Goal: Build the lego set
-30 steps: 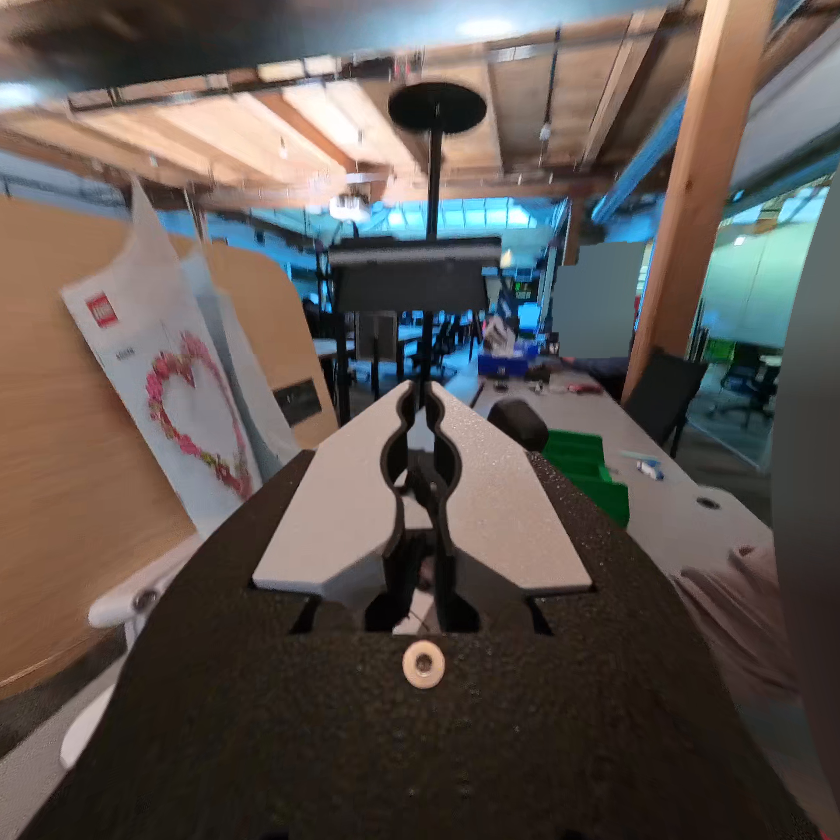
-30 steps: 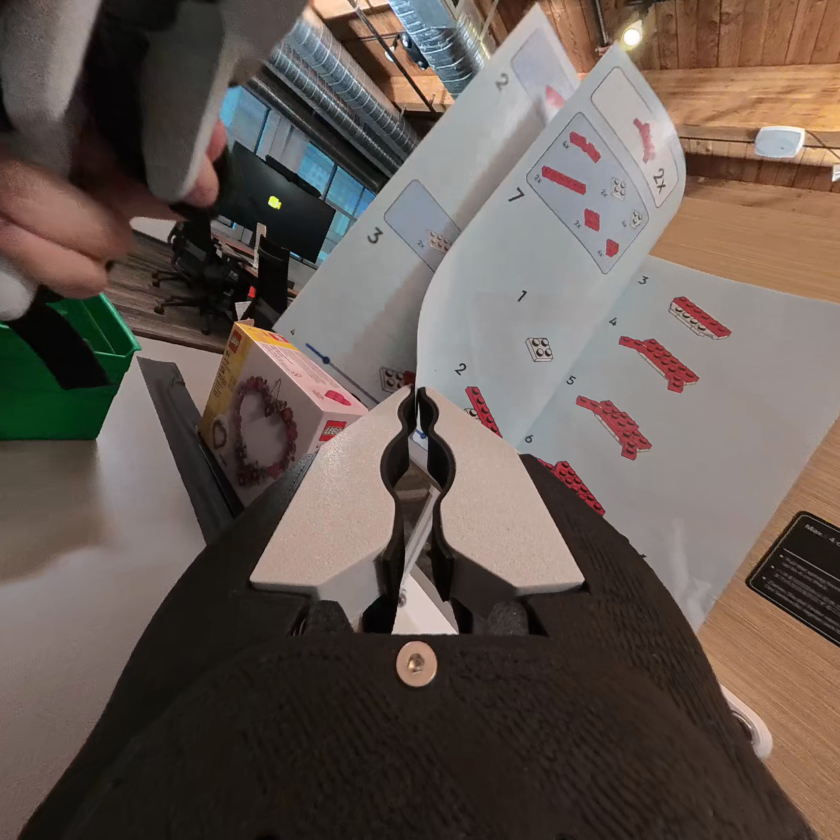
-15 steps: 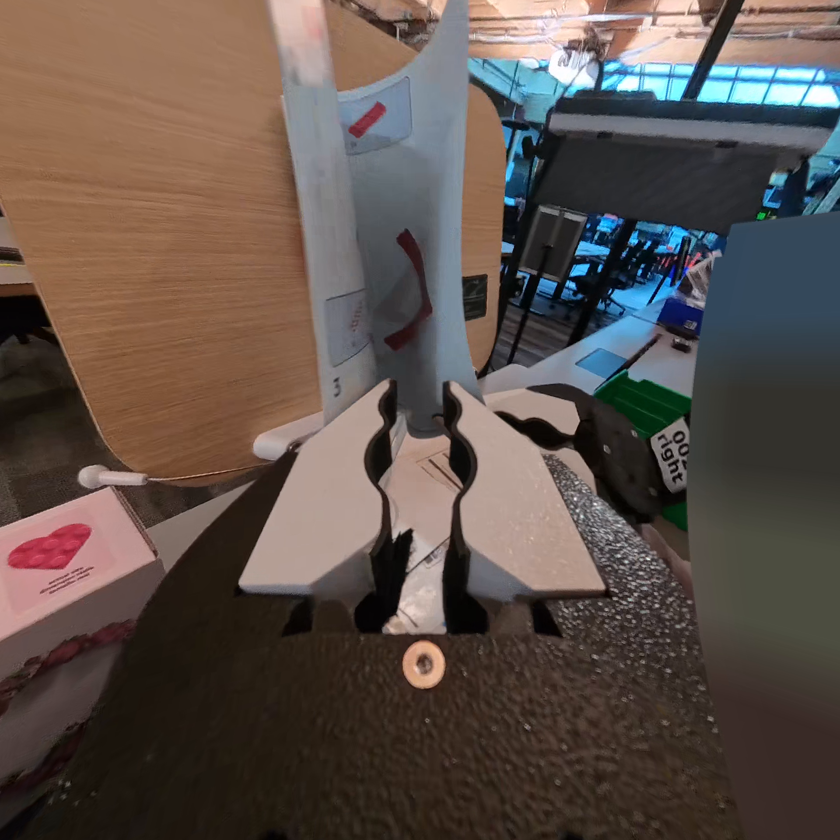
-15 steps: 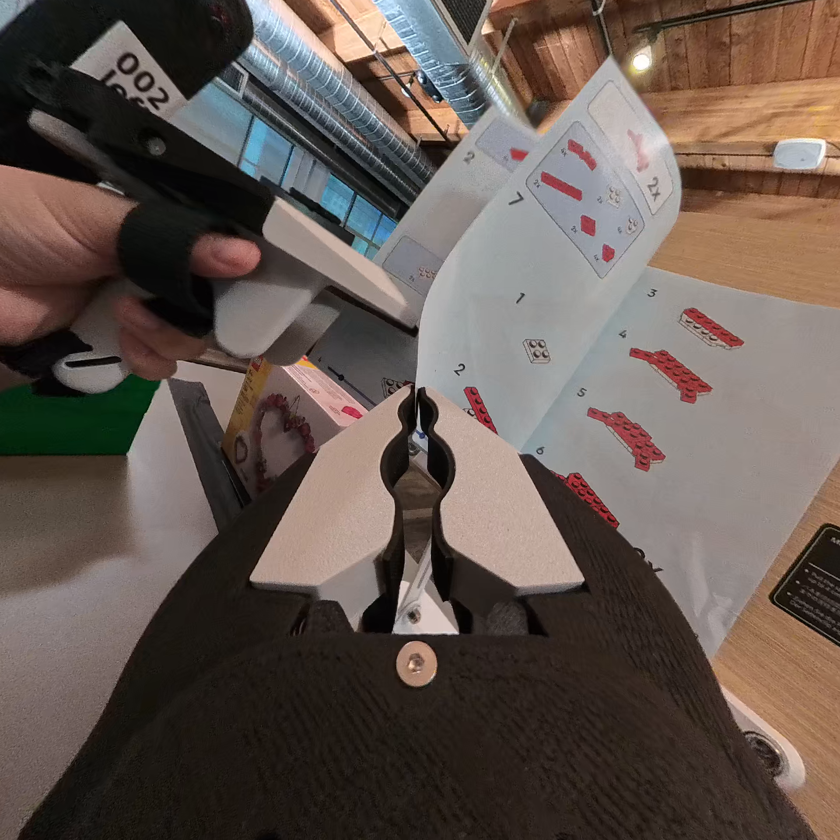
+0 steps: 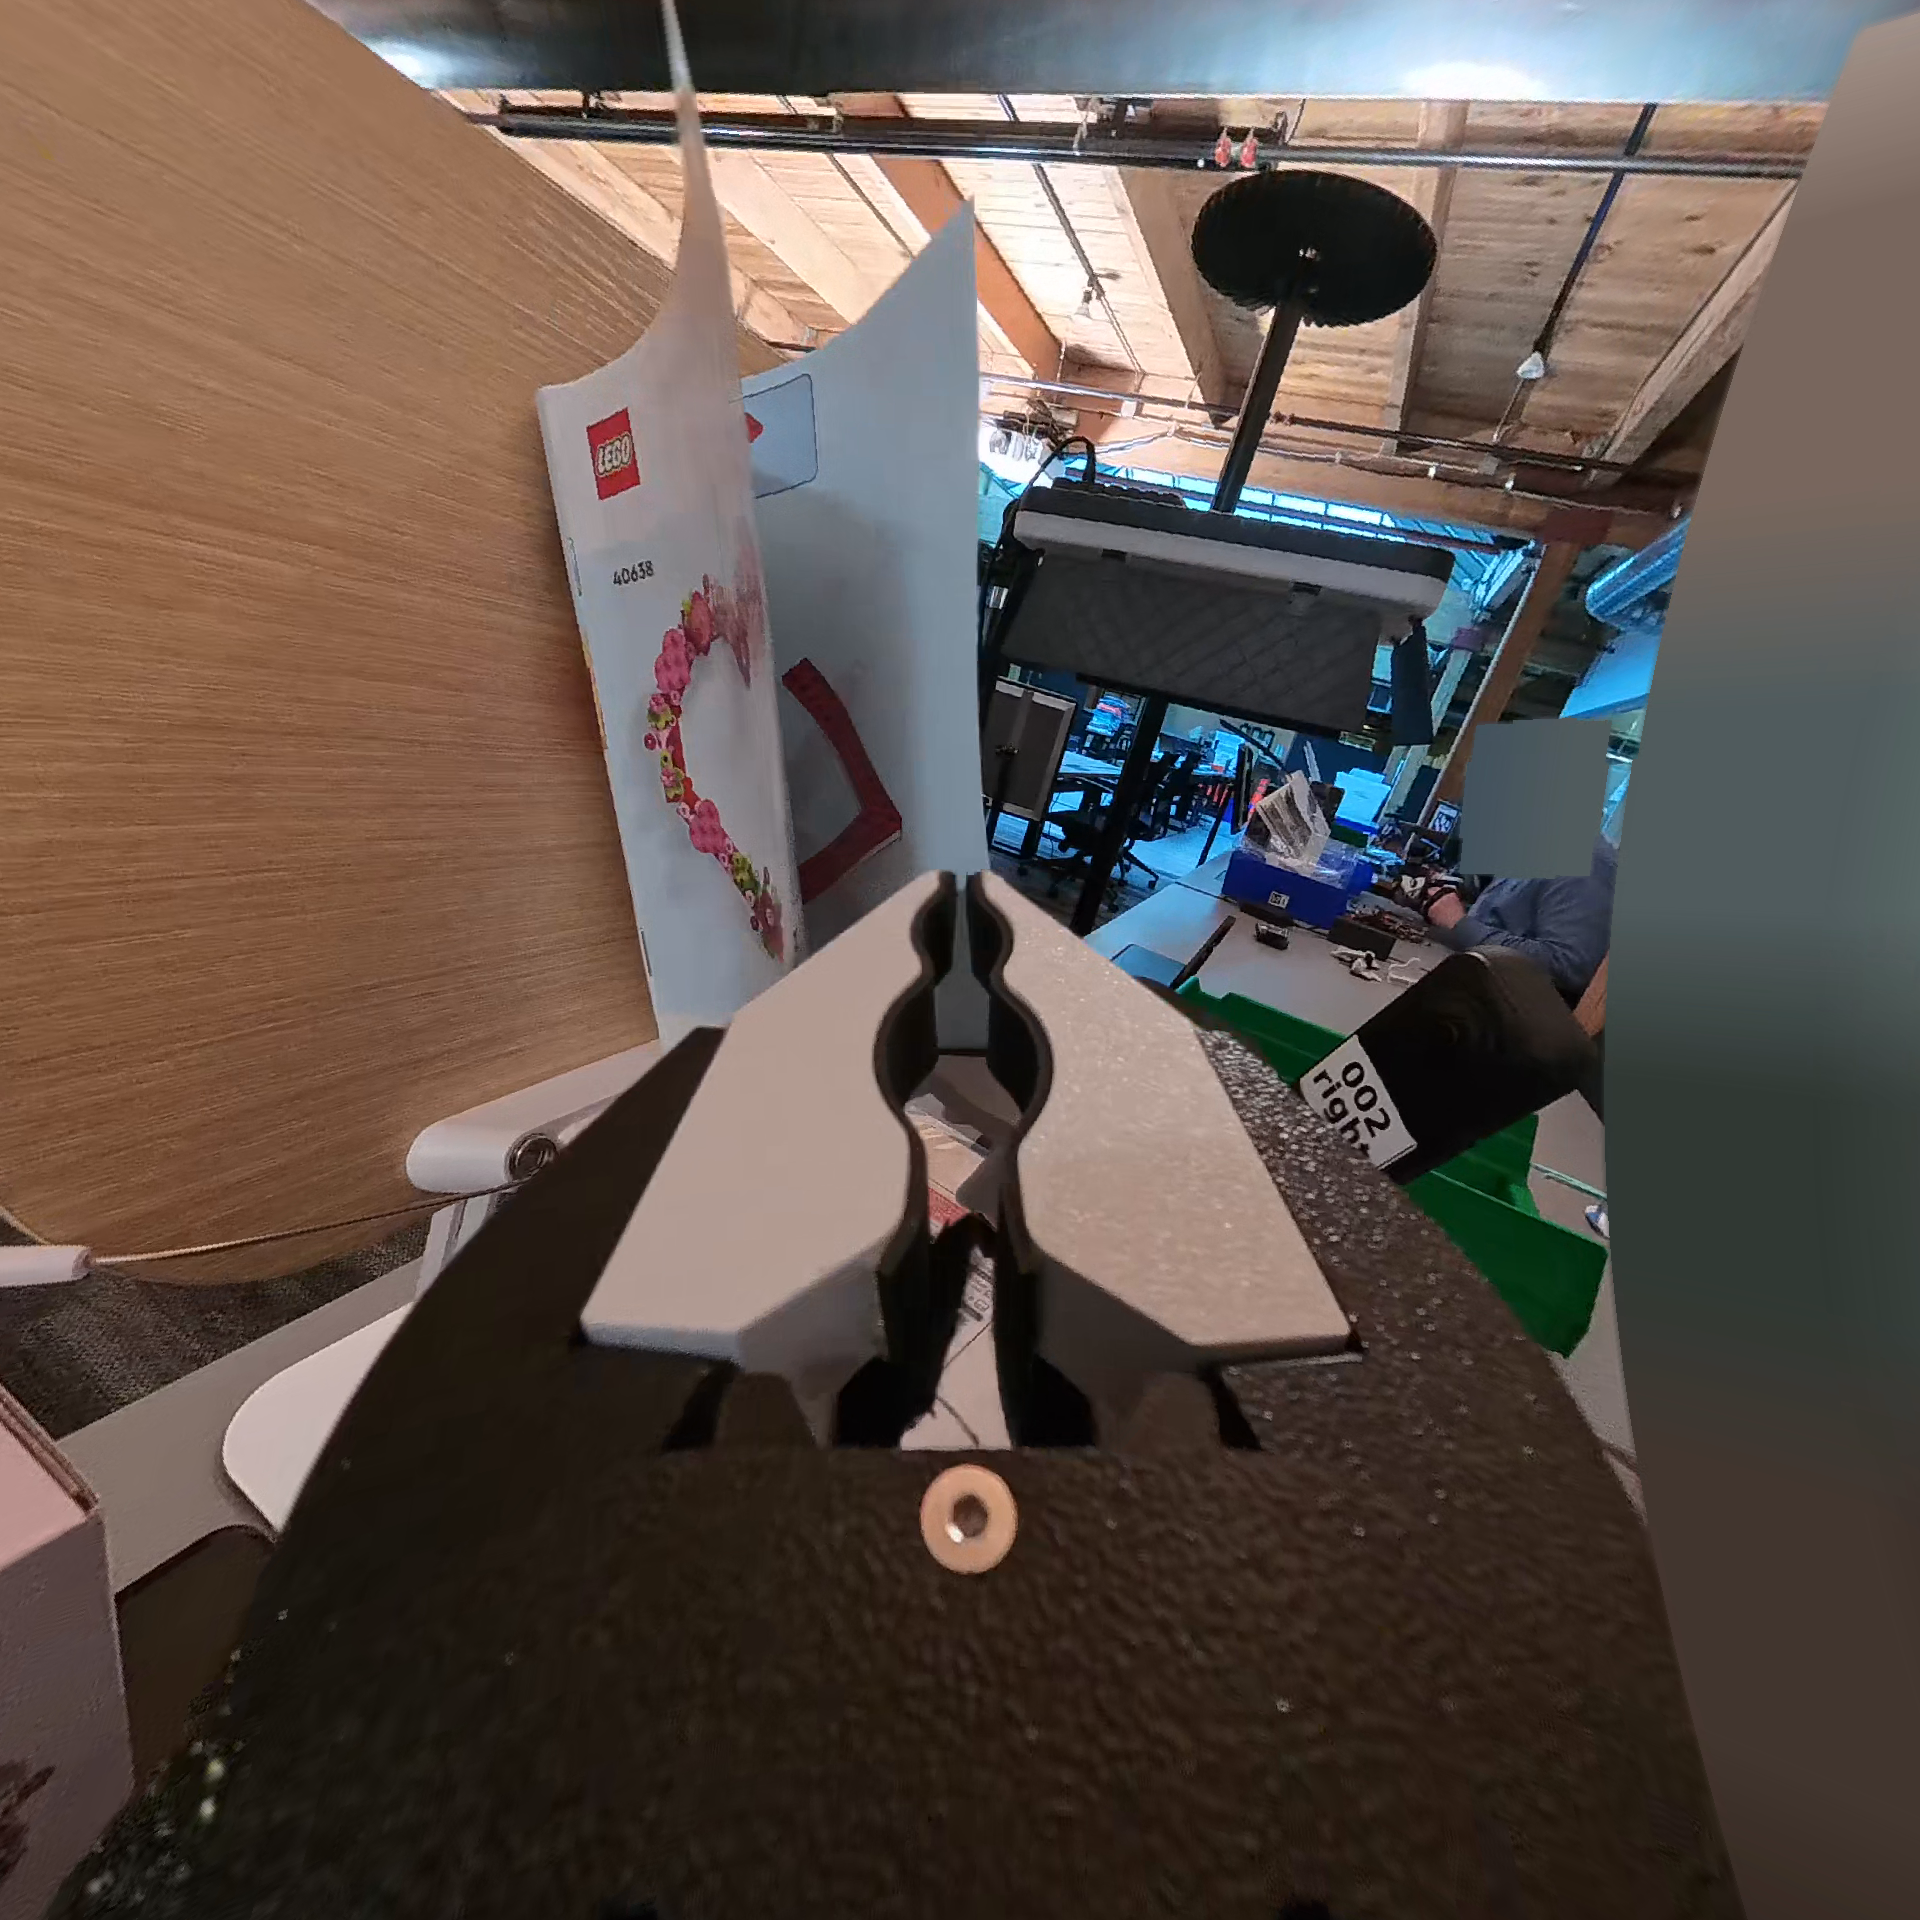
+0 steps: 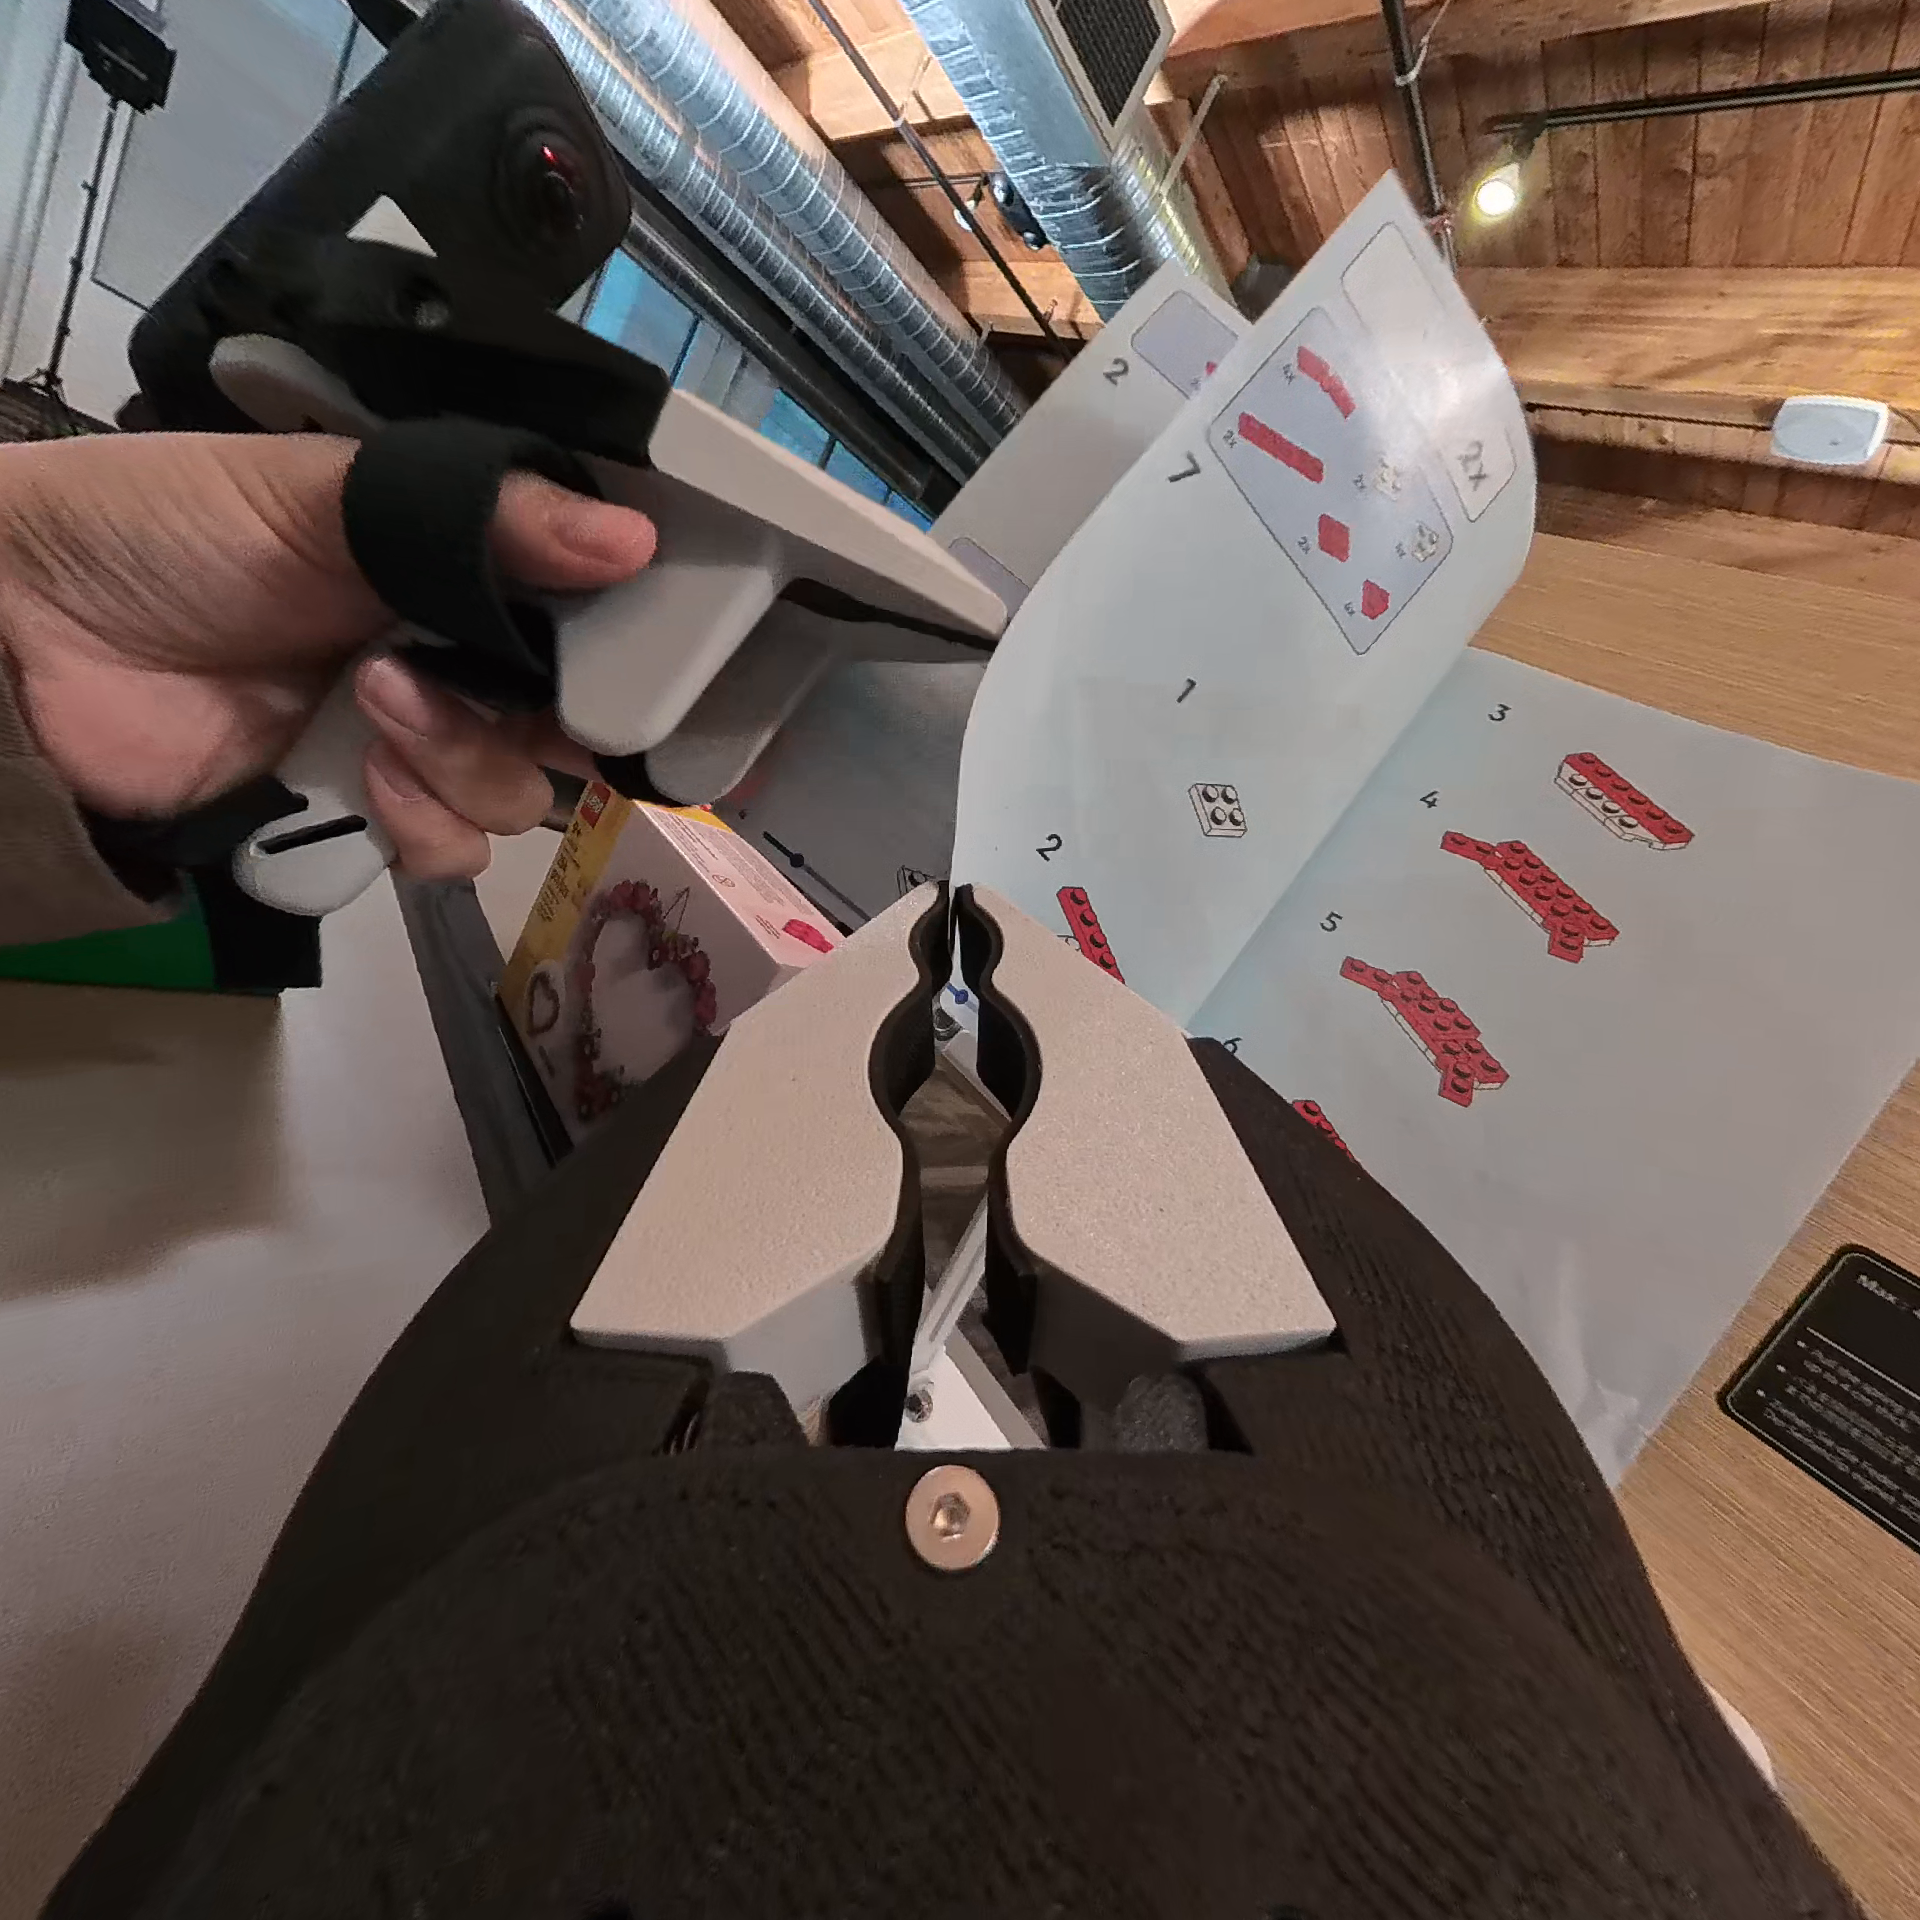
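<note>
1. The left tool (image 5: 962,902), a pair of grey wedge-shaped fingers on a black textured body, is clenched on the lower edge of a pale blue page of the paper instruction booklet (image 5: 873,582); in the left wrist view that page rises straight up from the fingertips, edge-on. The booklet's cover with its pink flower heart leans just to the left, against the curved light-wood panel (image 5: 260,675).
2. In the right wrist view the pink and yellow cardboard set box (image 6: 665,925) with the heart picture lies on the pale grey bench (image 6: 208,1247), below the left tool and the person's hand (image 6: 239,623) that holds it. No loose bricks show in either view.
3. The right tool (image 6: 954,900), of the same grey and black make, is clamped on the lower corner of the curling page with the red brick diagrams (image 6: 1247,644). The page's long axis runs up and away from the tips, bowing over to the right, towards the open spread flat against the wood.
4. Judgement: both tools pinch booklet leaves at the bottom edge, the left higher and to the left of the right. The page turn hinges on the spine between them; the right tool looks nearer the leaf to be laid down.
5. A green plastic bin (image 5: 1496,1236) sits on the bench to the right in the left wrist view.
</note>
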